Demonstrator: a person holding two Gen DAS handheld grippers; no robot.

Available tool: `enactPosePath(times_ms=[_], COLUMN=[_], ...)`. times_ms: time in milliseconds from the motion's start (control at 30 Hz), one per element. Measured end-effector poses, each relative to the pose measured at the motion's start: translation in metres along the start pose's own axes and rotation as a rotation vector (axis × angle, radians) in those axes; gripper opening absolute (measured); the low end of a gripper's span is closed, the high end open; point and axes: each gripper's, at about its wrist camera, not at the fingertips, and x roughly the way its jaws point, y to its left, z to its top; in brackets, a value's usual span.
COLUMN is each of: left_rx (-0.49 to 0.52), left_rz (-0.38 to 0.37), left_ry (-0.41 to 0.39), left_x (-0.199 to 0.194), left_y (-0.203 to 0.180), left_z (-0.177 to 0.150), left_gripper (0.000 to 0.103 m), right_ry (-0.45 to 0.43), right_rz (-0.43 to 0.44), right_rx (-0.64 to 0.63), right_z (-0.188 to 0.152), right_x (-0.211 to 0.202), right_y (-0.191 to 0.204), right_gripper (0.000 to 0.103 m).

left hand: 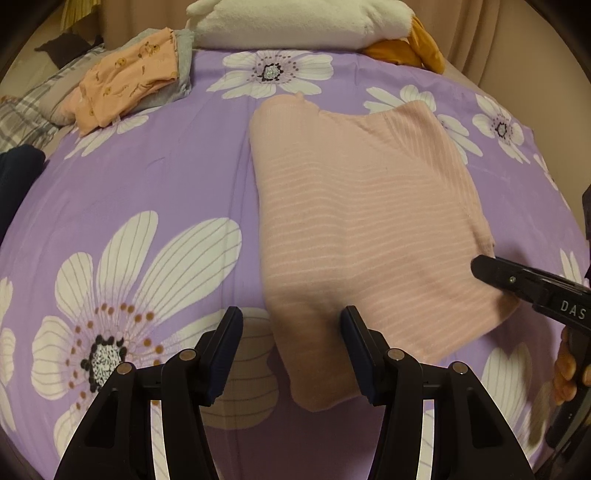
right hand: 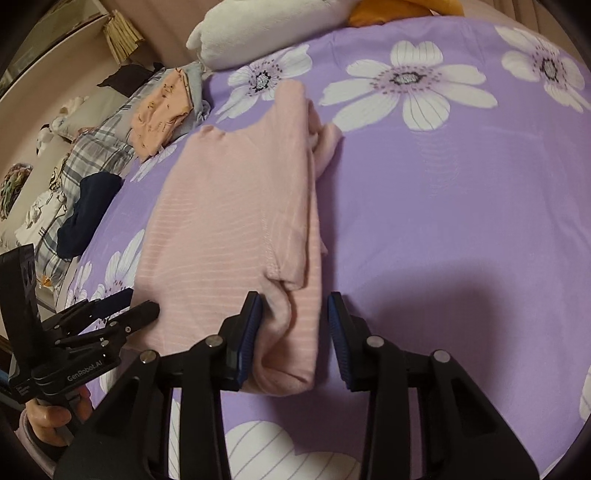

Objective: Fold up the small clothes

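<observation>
A pink striped garment (left hand: 365, 221) lies partly folded on the purple flowered bedspread (left hand: 147, 177), sides folded in. My left gripper (left hand: 291, 332) is open, its jaws on either side of the garment's near left corner, with cloth between them. My right gripper (right hand: 295, 325) is open around the garment's near right corner (right hand: 291, 332); its left finger touches the cloth. The garment fills the middle left of the right wrist view (right hand: 236, 229). The right gripper also shows at the right edge of the left wrist view (left hand: 491, 269), the left gripper at lower left of the right wrist view (right hand: 140, 306).
A folded orange printed garment (left hand: 129, 81) on grey cloth lies at the far left. A white plush pillow (left hand: 295, 26) and an orange item (left hand: 417, 48) sit at the head. Dark navy clothing (right hand: 88, 206) and a plaid blanket (right hand: 99, 147) lie left of the bedspread.
</observation>
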Motion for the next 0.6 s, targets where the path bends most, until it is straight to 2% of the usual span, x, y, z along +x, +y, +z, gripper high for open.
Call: enactPosePath(times_ms=[333, 467, 600], left_rx=[0.0, -0.008, -0.038], left_rz=[-0.004, -0.008, -0.015], left_ry=[-0.002, -0.002, -0.022], left_x=[0.0, -0.003, -0.012], left_y=[0.002, 0.003, 0.008], left_z=[-0.006, -0.007, -0.005], left_gripper=[0.055, 0.055, 0.055], right_ry=[-0.004, -0.058, -0.116], right_rz=[0.001, -0.006, 0.034], right_rx=[0.002, -0.027, -0.049], right_z=[-0.004, 0.007, 0.03], right_x=[-0.007, -0.02, -0.026], right_y=[0.0, 0.002, 0.012], right_gripper=[0.039, 0.039, 0.039])
